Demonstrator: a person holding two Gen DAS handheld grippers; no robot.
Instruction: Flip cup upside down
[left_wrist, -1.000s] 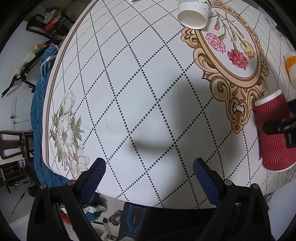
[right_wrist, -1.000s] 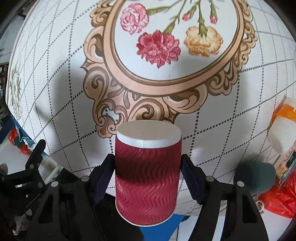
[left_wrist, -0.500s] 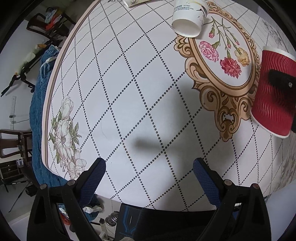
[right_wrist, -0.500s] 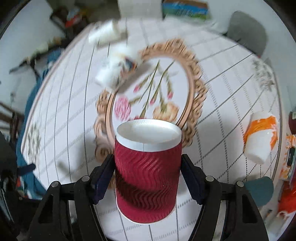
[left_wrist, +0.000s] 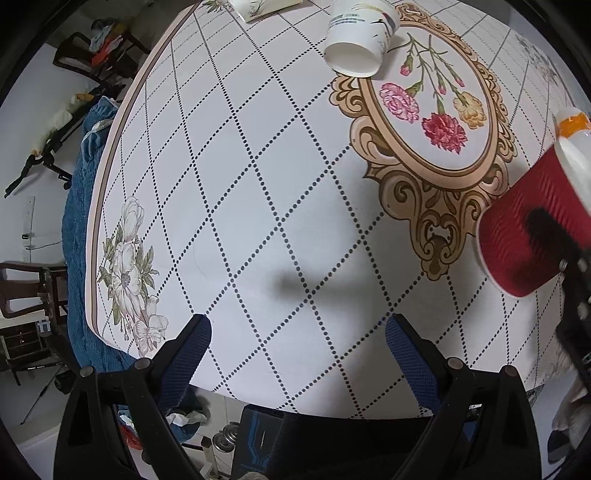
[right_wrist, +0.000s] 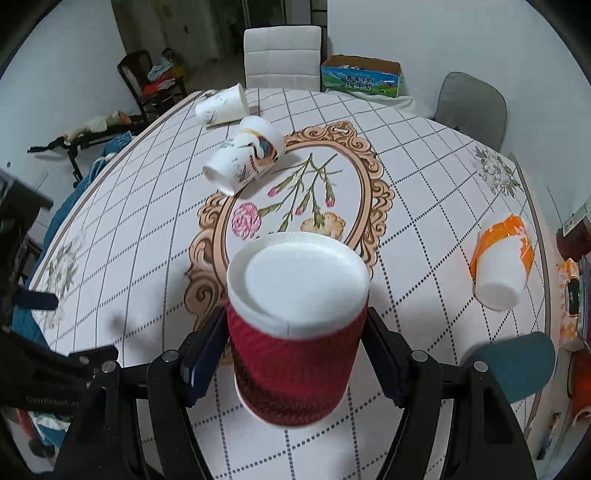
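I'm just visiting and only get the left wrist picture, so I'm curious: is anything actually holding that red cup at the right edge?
Observer: Yes. The right wrist view shows the right gripper shut on the red cup, one finger on each side.
Operator: Which end points away from that gripper?
Observer: A closed white end, set inside a rim; it looks like the base.
Operator: What is beyond the table?
Observer: A white chair stands at the far side.
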